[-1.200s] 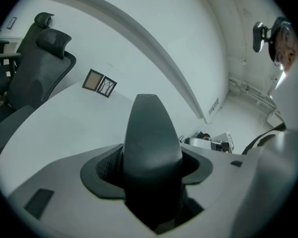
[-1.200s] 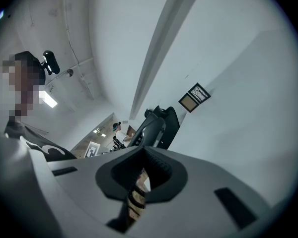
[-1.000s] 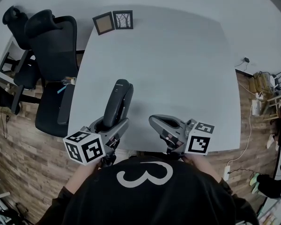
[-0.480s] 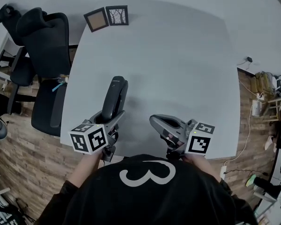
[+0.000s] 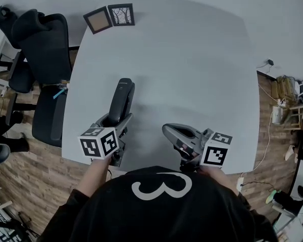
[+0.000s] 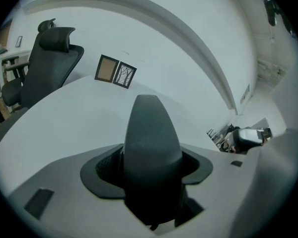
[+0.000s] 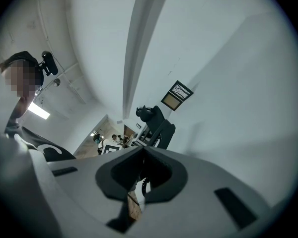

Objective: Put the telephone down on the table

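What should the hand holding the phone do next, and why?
Probably ease the left gripper down until the telephone lies on the table, then open. Its jaws clamp the telephone, which points out over bare tabletop; whether it touches yet is unclear.

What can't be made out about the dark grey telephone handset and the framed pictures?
- Head view: whether the dark grey plastic telephone handset touches the white table; its own body hides the underside.
- Left gripper view: the handset's near end, covered by the left gripper clamping it.
- Both framed pictures: too small to read.
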